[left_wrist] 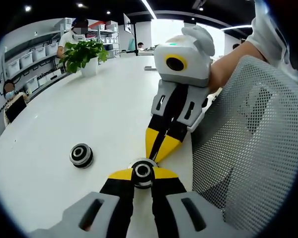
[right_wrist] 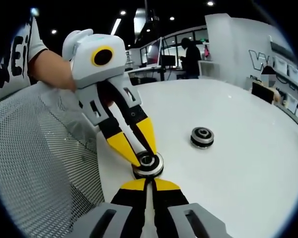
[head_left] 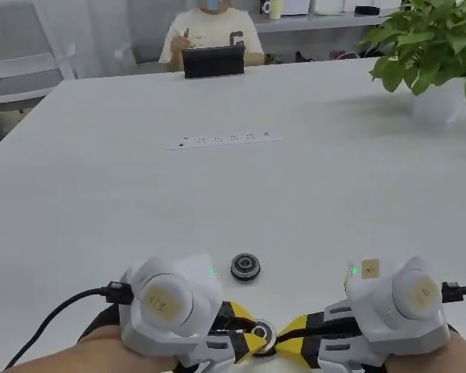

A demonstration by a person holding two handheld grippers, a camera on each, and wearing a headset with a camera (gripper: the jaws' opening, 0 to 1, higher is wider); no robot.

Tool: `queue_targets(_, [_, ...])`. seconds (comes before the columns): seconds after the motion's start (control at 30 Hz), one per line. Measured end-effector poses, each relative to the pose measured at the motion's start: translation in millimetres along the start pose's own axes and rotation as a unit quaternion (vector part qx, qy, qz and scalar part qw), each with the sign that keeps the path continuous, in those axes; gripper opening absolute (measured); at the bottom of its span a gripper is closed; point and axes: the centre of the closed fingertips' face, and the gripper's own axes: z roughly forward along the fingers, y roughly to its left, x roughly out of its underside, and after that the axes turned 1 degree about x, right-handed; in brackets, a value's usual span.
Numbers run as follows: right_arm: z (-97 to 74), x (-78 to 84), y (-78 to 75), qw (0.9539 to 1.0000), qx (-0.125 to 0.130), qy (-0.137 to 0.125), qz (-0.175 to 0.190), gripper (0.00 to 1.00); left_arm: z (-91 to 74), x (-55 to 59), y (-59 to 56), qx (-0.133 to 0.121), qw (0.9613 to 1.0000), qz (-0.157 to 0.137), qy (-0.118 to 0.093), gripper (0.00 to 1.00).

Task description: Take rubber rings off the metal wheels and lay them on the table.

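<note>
The left gripper (left_wrist: 142, 174) was clamped on a metal wheel (left_wrist: 142, 170). In the left gripper view its yellow-tipped jaws pressed against either side of the wheel, which lay flat on the white table (head_left: 217, 202) at the near edge, just in front of the person. The right gripper (right_wrist: 149, 186) met it head-on from the other side. Its jaws were drawn almost together, tips against the wheel's near rim, where the dark rubber ring (right_wrist: 148, 174) ran around the metal. Whether they actually pinched the ring could not be told. In the head view the two tools pointed at each other, nose to nose, with the wheel caught between their tips. A second wheel (head_left: 245, 266) sat by itself a little farther onto the table, near the first but apart from it and from both grippers, its black band in place. A grey mesh chair (left_wrist: 248, 148) stood close beside the table edge. Farther off, a white power strip (head_left: 225, 140) lay mid-table, a potted plant (head_left: 431, 39) stood at the far right, and a person (head_left: 212, 31) sat at the far end behind a dark screen (head_left: 213, 61).
</note>
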Motion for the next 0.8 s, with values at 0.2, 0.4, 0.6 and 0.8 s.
queue_targets(0.2, [-0.1,0.4,-0.1,0.9982,0.03,0.023,-0.048,0.0,0.3,0.1,0.6,0.0,1.0,0.001,0.002,0.07])
queue_targets(0.4, [-0.7,0.6,-2.2,0.9966,0.038,0.036,-0.064,0.0,0.3,-0.2,0.5,-0.002,1.0,0.003,0.004,0.07])
queue_targets(0.6, [-3.0,0.5,-3.3,0.9964,0.042,0.04,-0.062,0.0,0.4,-0.1,0.4,-0.004,1.0,0.001,0.006,0.07])
queue_targets(0.8, [-4.9,-0.8,-8.5,0.997,0.036,0.0,0.068,0.0,0.1,0.1,-0.1,-0.004,1.0,0.004,0.006,0.07])
